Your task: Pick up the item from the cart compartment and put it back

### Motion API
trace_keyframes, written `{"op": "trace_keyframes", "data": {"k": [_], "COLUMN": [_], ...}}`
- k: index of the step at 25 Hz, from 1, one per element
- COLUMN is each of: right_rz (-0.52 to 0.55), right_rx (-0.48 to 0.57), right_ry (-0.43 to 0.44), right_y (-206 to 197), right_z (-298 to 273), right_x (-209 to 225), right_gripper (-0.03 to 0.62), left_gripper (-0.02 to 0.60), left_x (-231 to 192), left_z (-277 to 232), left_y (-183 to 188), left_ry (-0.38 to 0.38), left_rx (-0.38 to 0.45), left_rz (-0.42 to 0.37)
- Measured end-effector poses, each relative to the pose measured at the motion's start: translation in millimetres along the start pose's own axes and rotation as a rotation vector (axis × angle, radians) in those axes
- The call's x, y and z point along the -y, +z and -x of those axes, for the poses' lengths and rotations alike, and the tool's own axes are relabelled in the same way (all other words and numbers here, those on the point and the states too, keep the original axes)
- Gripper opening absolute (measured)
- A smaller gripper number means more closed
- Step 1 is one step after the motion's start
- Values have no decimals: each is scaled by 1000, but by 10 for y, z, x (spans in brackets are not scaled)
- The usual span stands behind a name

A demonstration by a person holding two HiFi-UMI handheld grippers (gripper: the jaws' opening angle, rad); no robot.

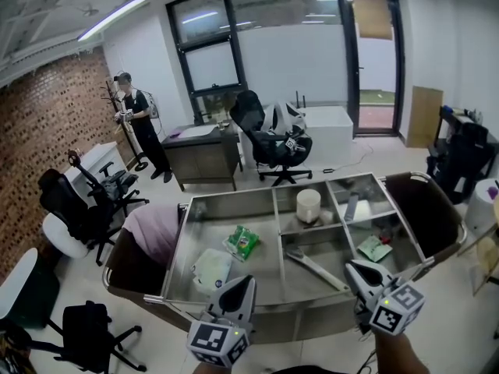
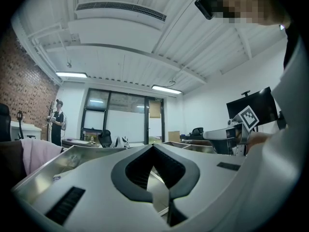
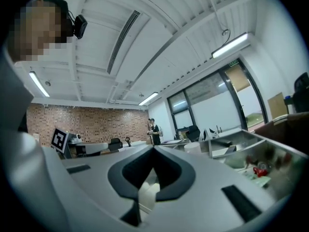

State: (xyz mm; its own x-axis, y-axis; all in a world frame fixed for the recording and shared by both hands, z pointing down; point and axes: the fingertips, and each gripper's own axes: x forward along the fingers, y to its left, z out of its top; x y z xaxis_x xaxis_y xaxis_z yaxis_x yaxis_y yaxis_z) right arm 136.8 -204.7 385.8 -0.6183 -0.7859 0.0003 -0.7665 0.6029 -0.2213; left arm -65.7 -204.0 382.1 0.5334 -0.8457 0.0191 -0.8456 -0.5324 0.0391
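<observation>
A steel cart (image 1: 274,298) with several compartments stands in front of me. The left bay holds a green packet (image 1: 242,241) and a white pouch (image 1: 210,268). A white roll (image 1: 309,205), a dark flat item (image 1: 352,206), another green packet (image 1: 374,248) and a long silvery tool (image 1: 316,269) lie in the right bays. My left gripper (image 1: 246,280) (image 2: 153,146) hovers at the cart's near rim, shut and empty. My right gripper (image 1: 352,265) (image 3: 153,148) is over the near right corner, jaws together, holding nothing. Both point level across the cart.
A pink cloth bag (image 1: 156,232) hangs at the cart's left end, a dark bag (image 1: 429,213) at its right end. Office chairs (image 1: 78,209) stand to the left and behind (image 1: 269,139). A person (image 1: 140,123) stands by a desk (image 1: 203,150) at the back.
</observation>
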Motion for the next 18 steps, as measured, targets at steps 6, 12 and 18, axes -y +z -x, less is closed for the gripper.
{"op": "trace_keyframes", "data": {"k": [6, 12, 18], "right_rz": [19, 45, 42], "right_rx": [-12, -39, -44], "right_ry": [12, 12, 18], "right_y": [-23, -63, -80], "right_z": [-57, -109, -141], "right_x": [-42, -52, -72], "right_gripper": [17, 15, 15], "left_gripper": [0, 0, 0], "left_x": [26, 32, 42], "left_z": [9, 13, 12], "left_y": [39, -24, -18], "left_ry": [4, -2, -6], "left_rx": [-4, 4, 1], "left_rz": [4, 1, 0]}}
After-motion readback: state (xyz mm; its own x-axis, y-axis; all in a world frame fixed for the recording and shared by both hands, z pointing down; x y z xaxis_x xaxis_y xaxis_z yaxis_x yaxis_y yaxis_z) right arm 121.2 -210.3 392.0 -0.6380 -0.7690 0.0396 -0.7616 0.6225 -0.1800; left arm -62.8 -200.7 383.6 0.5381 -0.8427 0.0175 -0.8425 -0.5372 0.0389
